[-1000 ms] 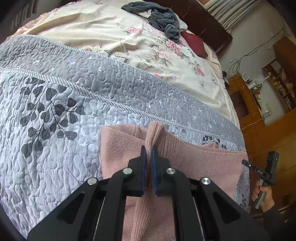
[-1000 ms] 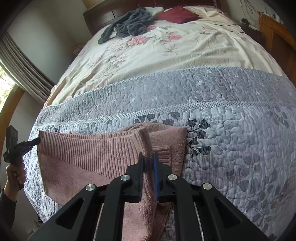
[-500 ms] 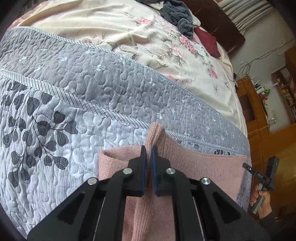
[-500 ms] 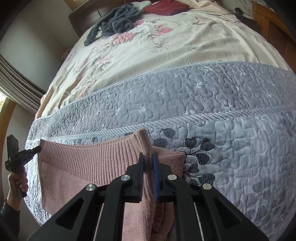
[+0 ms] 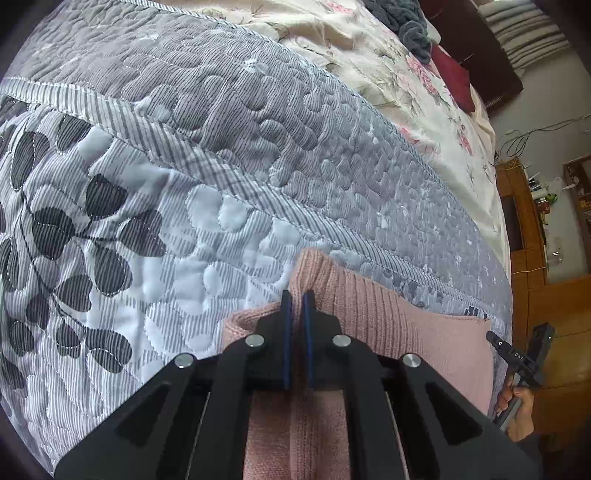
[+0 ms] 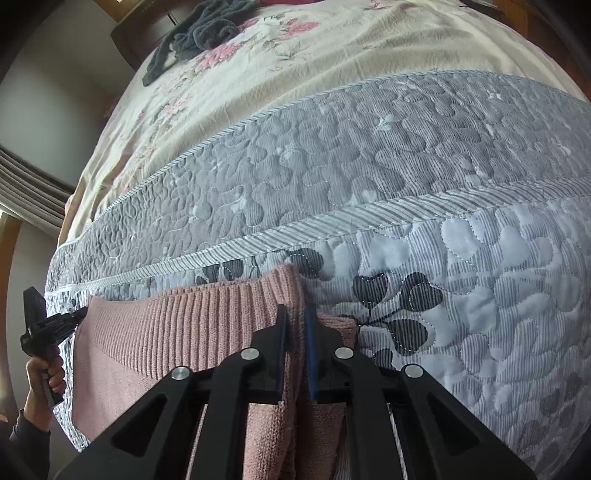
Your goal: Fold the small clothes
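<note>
L gripper [image 5: 297,295] is pinching 1 corner of the pink knit garment [image 5: 424,332], jaws clamped on a ridge of ribbed hem that is standing up between the pads. R gripper [image 6: 295,310] is doing likewise at the opposite corner, jaws tight on the fabric. Garment is lying stretched betw. the 2 grippers on the grey quilted bedspread [image 6: 369,166], near its leaf-print section. A hand [image 6: 46,373] is gripping the L tool's handle at frame edge in R wrist view. Floral sheet [image 6: 295,55] is lying beyond the quilt, w/ a dark grey cloth [image 6: 199,35] bunched on it.
</note>
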The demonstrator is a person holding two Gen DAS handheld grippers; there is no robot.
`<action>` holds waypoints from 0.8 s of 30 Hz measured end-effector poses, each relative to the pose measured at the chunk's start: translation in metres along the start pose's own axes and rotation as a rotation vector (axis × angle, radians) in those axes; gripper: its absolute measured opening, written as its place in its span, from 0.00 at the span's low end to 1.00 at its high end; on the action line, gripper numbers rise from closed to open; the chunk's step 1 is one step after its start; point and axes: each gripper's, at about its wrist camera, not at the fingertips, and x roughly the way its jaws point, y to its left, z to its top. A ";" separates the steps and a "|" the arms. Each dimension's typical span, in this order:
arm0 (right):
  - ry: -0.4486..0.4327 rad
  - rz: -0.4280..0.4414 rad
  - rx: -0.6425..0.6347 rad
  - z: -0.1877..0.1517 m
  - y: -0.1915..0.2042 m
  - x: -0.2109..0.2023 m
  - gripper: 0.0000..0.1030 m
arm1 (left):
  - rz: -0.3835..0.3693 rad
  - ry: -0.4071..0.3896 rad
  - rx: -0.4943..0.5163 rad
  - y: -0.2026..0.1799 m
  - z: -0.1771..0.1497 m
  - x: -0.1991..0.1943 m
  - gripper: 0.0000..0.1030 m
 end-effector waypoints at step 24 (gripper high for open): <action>0.038 0.324 0.005 -0.052 0.014 -0.036 0.21 | -0.218 0.046 0.184 -0.041 -0.064 -0.045 0.12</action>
